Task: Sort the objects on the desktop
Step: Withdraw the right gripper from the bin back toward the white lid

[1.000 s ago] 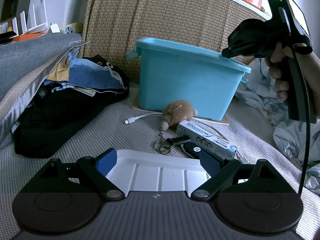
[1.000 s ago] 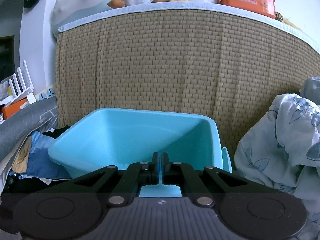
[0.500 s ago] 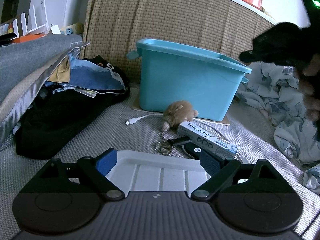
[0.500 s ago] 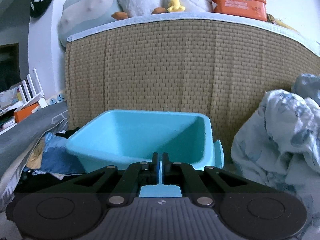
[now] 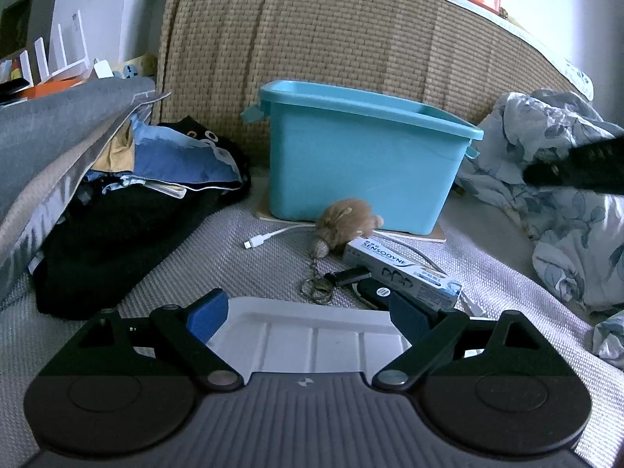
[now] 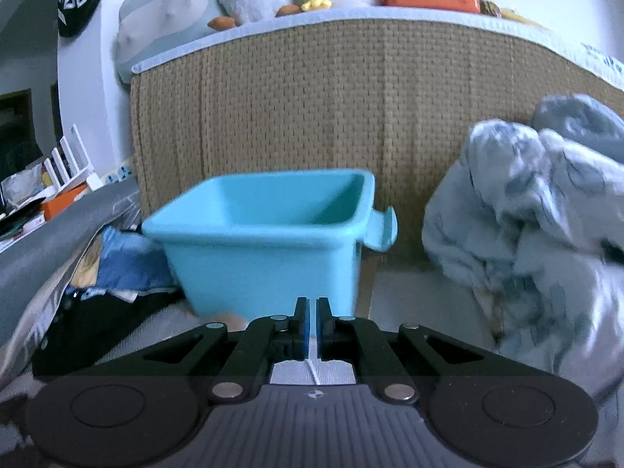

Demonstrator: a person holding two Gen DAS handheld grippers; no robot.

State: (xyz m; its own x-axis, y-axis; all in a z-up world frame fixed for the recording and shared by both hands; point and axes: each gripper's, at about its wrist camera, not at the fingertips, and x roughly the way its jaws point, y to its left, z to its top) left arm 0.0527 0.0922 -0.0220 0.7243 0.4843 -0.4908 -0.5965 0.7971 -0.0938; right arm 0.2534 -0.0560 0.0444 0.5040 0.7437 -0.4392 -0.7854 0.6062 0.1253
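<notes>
Left gripper (image 5: 308, 314) fingers wide around white tray (image 5: 312, 335); right gripper (image 6: 312, 329) fingers nearly together, empty.

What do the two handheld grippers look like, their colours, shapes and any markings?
Both look alike. The left gripper has black angular linkage arms with silver pivot pins, blue pads on its fingers, and a ribbed grey body bearing a small round emblem between two black discs. The right gripper shows the same black linkages, silver pins, blue pads and ribbed grey body. No sleeves or cables are visible.
</notes>
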